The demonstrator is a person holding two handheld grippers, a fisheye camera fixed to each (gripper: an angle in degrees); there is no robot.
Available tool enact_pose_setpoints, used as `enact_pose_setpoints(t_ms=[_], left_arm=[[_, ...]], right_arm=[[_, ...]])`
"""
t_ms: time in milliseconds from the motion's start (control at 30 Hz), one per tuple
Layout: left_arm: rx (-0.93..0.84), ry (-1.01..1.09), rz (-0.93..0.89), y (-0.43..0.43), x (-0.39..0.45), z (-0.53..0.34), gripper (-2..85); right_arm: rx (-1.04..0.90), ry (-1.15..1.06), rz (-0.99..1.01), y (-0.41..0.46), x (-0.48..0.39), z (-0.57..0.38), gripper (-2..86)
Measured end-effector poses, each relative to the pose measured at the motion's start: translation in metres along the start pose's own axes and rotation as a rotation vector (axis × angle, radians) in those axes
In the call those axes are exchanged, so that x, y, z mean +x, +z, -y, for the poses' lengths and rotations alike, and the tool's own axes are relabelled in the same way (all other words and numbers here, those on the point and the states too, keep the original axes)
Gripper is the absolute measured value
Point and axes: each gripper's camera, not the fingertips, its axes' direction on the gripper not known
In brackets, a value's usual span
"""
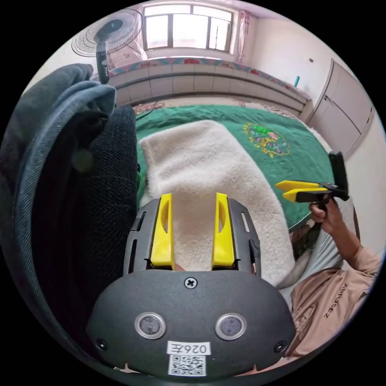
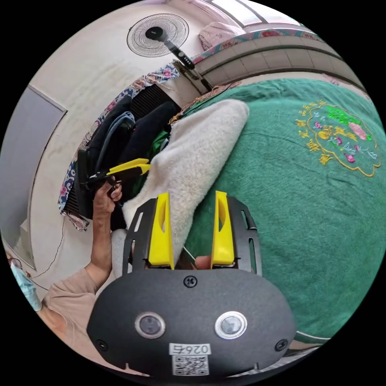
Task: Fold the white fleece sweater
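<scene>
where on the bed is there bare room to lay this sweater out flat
The green bedspread is bare between the white fleece sweater and the embroidered emblem, and on toward the near edge. It is crowded past the sweater's other side, where dark clothes are heaped by the left gripper.

Left gripper [image 1: 194, 197] (jaws apart) above white fleece sweater [image 1: 209, 177] on green bedspread [image 1: 297, 161]

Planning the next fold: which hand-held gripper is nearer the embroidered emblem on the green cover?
Right. The right hand-held gripper sits at the sweater's edge on the emblem's side; the left hand-held gripper is over the fleece's far side, by the dark clothes pile.
</scene>
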Motion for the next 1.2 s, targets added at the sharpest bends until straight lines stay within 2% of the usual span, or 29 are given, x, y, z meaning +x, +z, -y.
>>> enact_pose_setpoints(t_ms=[100,300,400,633,767,933,1200], left_arm=[[-0.152,-0.007,0.091,0.039,-0.002,0.016,17.5],[-0.258,-0.183,-0.069,0.082,-0.046,0.026,17.7],[-0.269,-0.202,-0.118,0.093,-0.062,0.027,16.3],[-0.21,-0.225,-0.28,0.122,-0.102,0.035,10.0],[-0.148,-0.245,-0.322,0.134,-0.107,0.049,7.7],[-0.021,-0.322,-0.627,0.184,-0.086,0.081,5.9],[-0.053,-0.241,-0.843,0.275,0.059,0.178,6.9]], right_arm=[[0.008,0.032,0.009,-0.001,0.005,0.007,13.3],[-0.048,0.143,0.081,0.046,0.029,0.03,14.4],[-0.067,0.125,0.072,0.057,0.024,0.042,13.6],[-0.159,0.058,0.148,0.055,0.025,0.064,3.4],[-0.153,0.016,0.136,0.023,0.03,0.068,0.4],[-0.133,-0.001,0.053,-0.039,0.058,0.074,0.0],[-0.054,0.144,-0.123,-0.187,0.181,0.064,0.2]])
